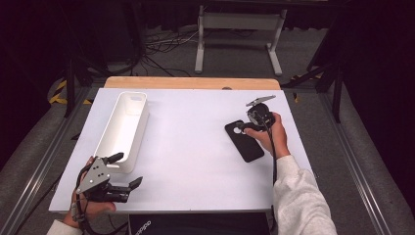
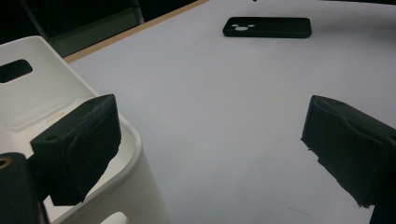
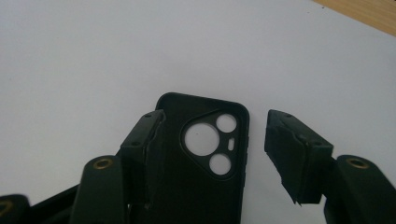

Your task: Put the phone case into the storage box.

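Black phone case (image 1: 244, 141) lies flat on the white tabletop (image 1: 191, 147), right of centre, camera cutouts at its far end, inner side up. Right gripper (image 1: 243, 128) sits over that far end, held by the person's right hand (image 1: 272, 134). In the right gripper view the fingers (image 3: 140, 140) straddle the case (image 3: 201, 163): left finger overlaps the case's left edge, right finger stands just beside its right edge with a sliver of tabletop between. Not clamped; fingers released, case between them. Whether the left finger actually touches the case, cannot tell.

White bin (image 1: 125, 128), long and narrow, on the left side of the tabletop, running near to far; handle slot in its far wall. Visible interior bare, nothing seen inside it.

Left gripper (image 1: 128, 171) at the near left corner, just beside the bin's near end, fingers spread wide with nothing between. In the left gripper view one finger (image 2: 79, 149) overlaps the bin rim (image 2: 133, 140); case (image 2: 267, 27) well apart, far across the tabletop.
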`<state>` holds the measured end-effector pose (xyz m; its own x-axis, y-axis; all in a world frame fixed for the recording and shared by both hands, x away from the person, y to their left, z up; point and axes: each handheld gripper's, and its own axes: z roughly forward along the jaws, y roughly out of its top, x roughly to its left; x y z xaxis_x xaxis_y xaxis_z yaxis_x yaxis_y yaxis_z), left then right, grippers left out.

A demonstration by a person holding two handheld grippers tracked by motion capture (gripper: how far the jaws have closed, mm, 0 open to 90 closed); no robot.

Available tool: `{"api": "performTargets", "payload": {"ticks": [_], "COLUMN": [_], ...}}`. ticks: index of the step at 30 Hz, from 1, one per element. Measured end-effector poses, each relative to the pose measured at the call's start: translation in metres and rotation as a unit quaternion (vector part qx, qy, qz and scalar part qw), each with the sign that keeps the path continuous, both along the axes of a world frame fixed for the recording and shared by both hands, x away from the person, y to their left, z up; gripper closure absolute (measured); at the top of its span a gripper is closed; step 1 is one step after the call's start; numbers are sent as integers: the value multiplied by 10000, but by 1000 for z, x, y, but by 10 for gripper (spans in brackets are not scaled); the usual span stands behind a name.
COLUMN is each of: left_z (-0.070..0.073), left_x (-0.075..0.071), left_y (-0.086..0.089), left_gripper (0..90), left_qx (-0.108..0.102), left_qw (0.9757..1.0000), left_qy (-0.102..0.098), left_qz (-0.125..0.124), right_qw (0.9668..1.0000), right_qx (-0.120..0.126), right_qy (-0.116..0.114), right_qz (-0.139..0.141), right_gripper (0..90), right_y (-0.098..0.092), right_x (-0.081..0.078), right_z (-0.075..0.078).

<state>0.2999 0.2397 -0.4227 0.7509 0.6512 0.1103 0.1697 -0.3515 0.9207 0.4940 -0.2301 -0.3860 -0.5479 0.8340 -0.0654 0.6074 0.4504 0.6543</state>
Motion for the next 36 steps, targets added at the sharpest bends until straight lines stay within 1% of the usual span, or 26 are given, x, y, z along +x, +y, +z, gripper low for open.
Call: {"api": "performTargets", "payload": {"ticks": [3,5,6,8,10,11,12,13,14,15,16,17,18,19,21,22,23,25,26,28,30,32,34,35,36], "left_z": [0,0,0,0,0,0,0,1,1,1,1,2,2,2,1,1,1,1,1,1,0,0,0,0,0], "left_x": [0,0,0,0,0,0,0,0,0,0,-1,-2,-2,-2,-3,-3,-3,-3,-3,-3,-3,-3,-3,-2,-2], "left_y": [0,0,2,2,2,1,1,1,1,1,0,-1,-1,-1,-2,-2,-3,-2,-2,-2,-1,-1,-1,-1,-1], "left_gripper": [53,53,54,54,54,54,53,53,54,54,54,54,54,54,54,54,54,54,54,54,54,54,54,54,54], "left_qx": [5,1,-23,-39,-30,-34,-26,-26,-98,-98,-127,-92,-66,-70,-33,14,1,-8,-4,16,-12,16,-4,20,29], "left_qw": [10000,10000,9999,10000,10000,9999,9999,9999,9998,9998,9998,9998,9999,9998,9999,9999,9998,9998,9998,9998,9999,9999,9999,9999,10000], "left_qy": [-14,-19,-85,-43,-43,-61,-90,-102,-81,-81,-74,-116,-134,-170,-141,-151,-174,-180,-178,-183,-144,-117,-135,-135,-93], "left_qz": [-7,17,61,73,74,83,79,110,153,153,134,141,72,67,40,36,56,30,39,29,52,32,48,41,12], "right_qw": [10000,9999,9999,9998,9997,9997,9995,9995,9994,9994,9992,9991,9989,9985,9974,9968,9960,9953,9950,9947,9933,9918,9914,9917,9917], "right_qx": [-41,-79,-115,-106,-188,-188,-244,-234,-221,-221,-266,-292,-328,-436,-539,-593,-674,-680,-670,-682,-734,-802,-800,-732,-690], "right_qy": [39,73,75,126,140,140,173,228,262,262,292,289,307,327,463,537,587,682,737,773,897,998,1038,1061,1086], "right_qz": [-3,-6,-17,-61,-28,-28,-36,-43,-66,-66,-91,-107,-105,-90,-96,-89,-97,-85,-58,-68,-18,3,-2,30,30], "right_gripper": [401,424,435,446,456,456,455,456,456,456,459,470,480,484,485,488,496,525,527,527,531,538,546,545,540], "right_y": [1,2,2,2,2,2,3,3,3,3,4,4,4,5,5,5,6,5,5,5,5,5,4,3,2], "right_x": [5,11,14,18,23,23,27,31,34,34,38,41,43,46,51,53,56,59,61,63,66,69,71,72,72], "right_z": [-1,-4,-5,-6,-8,-8,-9,-11,-12,-12,-13,-13,-13,-13,-16,-17,-19,-22,-23,-24,-27,-31,-33,-33,-34]}}
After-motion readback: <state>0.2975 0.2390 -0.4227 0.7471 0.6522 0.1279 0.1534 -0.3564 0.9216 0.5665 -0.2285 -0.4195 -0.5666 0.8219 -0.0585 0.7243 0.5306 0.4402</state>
